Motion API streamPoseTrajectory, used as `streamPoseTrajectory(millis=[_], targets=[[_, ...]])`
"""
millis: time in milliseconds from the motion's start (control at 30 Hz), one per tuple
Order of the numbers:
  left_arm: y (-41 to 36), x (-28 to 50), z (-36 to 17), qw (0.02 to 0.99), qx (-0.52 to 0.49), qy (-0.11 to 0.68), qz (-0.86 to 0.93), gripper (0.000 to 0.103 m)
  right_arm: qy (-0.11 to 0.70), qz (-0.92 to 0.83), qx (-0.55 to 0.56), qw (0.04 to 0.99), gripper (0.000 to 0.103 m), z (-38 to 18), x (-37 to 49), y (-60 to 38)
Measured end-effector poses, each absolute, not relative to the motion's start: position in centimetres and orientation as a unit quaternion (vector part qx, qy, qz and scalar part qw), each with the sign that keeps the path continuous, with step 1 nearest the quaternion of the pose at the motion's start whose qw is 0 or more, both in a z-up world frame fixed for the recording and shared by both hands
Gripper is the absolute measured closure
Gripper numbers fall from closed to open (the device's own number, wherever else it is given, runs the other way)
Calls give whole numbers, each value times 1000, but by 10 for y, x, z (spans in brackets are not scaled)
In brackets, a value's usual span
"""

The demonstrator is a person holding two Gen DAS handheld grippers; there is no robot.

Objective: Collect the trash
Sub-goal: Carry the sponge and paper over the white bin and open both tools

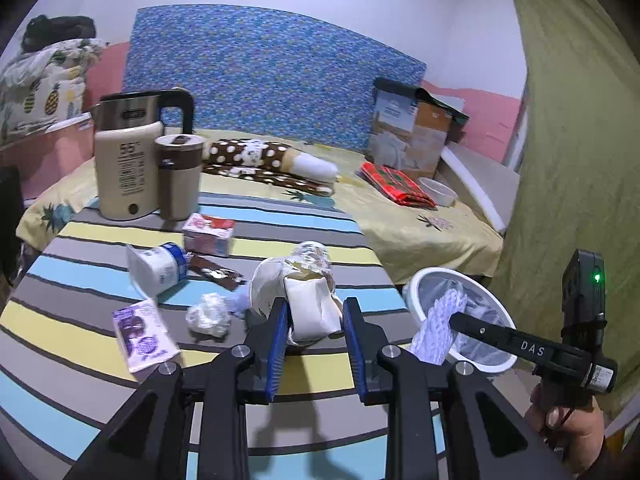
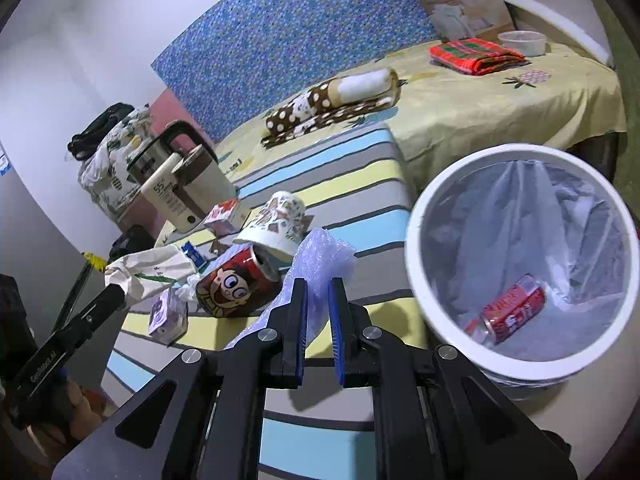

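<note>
My left gripper [image 1: 316, 305] is shut on a crumpled white paper bag [image 1: 310, 308], held just above the striped table [image 1: 100, 236]. In the right wrist view the same bag [image 2: 148, 272] hangs from the left gripper [image 2: 116, 293]. My right gripper [image 2: 318, 285] is shut on a piece of bubble wrap [image 2: 320, 256] beside the white bin [image 2: 416, 264], which is lined with a clear bag. A red can [image 2: 516, 312] lies inside the bin. From the left wrist view the bubble wrap [image 1: 438, 320] hangs at the bin's rim [image 1: 416, 292].
On the table lie a red cartoon can [image 2: 236, 288], a patterned paper cup [image 2: 276, 220], a tissue pack [image 1: 160, 268], a crumpled tissue [image 1: 208, 314], a purple packet [image 1: 142, 334] and a red-white carton [image 1: 208, 234]. A kettle [image 1: 124, 160] and mug [image 1: 178, 176] stand at the back left.
</note>
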State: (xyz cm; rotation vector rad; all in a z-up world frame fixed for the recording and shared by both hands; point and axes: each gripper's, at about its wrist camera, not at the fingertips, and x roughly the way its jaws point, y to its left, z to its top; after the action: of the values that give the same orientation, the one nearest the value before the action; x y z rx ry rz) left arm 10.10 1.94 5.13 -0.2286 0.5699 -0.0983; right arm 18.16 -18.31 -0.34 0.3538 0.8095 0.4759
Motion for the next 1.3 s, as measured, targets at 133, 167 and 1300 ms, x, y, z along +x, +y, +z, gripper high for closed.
streamPoseTrajectory(millis=[133, 167, 1300], targets=[[-2, 108, 49, 947, -101, 297, -67, 75, 380, 210, 175, 884, 90, -1, 178, -199], [-8, 110, 48, 945, -99, 301, -75, 75, 378, 204, 176, 886, 90, 0, 177, -204], [-170, 189, 12, 907, -28, 346, -240, 75, 356, 43, 194, 913, 90, -17, 187, -307]])
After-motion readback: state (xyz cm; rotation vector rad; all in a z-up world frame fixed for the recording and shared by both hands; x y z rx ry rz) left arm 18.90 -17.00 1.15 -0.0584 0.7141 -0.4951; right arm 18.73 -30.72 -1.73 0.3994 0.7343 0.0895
